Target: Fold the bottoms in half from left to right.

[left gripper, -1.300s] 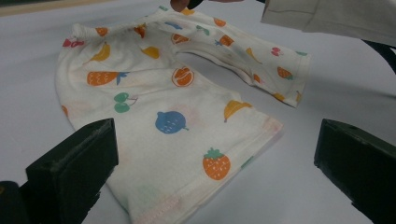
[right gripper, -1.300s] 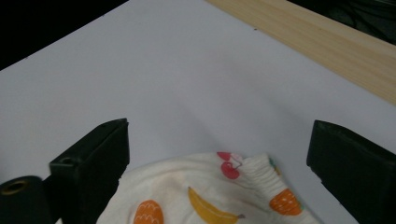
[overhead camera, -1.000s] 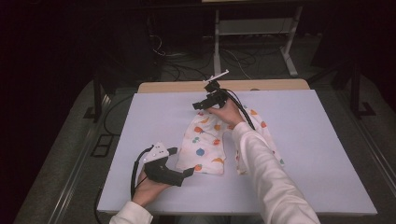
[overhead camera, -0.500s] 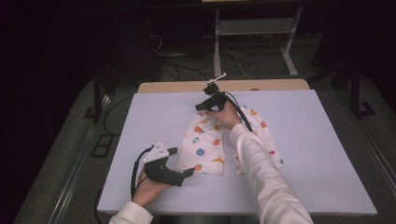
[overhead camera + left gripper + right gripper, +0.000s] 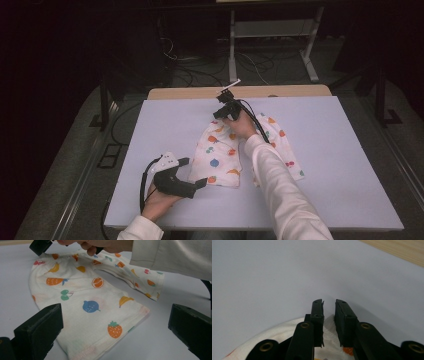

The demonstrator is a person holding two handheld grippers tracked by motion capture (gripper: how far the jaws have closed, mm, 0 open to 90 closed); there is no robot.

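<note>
Fruit-print shorts (image 5: 220, 157) are laid flat on the pale table (image 5: 340, 165). The right gripper (image 5: 223, 114) is set at the far edge of the garment, at its waistband. Its jaws have just been closing, and in the right gripper view (image 5: 329, 305) they are seen drawn near together with a fold of white fabric (image 5: 328, 326) caught between their bases; a narrow gap is left at the tips, so a pinch on the waistband is judged to be made or all but made. The left gripper (image 5: 197, 184) is held level just beside the near hem, its jaws (image 5: 115, 322) spread wide apart with the strawberry-printed corner lying ahead of them and untouched. Compared with a second ago, neither hand is seen shifted. A lift or fold of the waistband is judged ready to begin.
</note>
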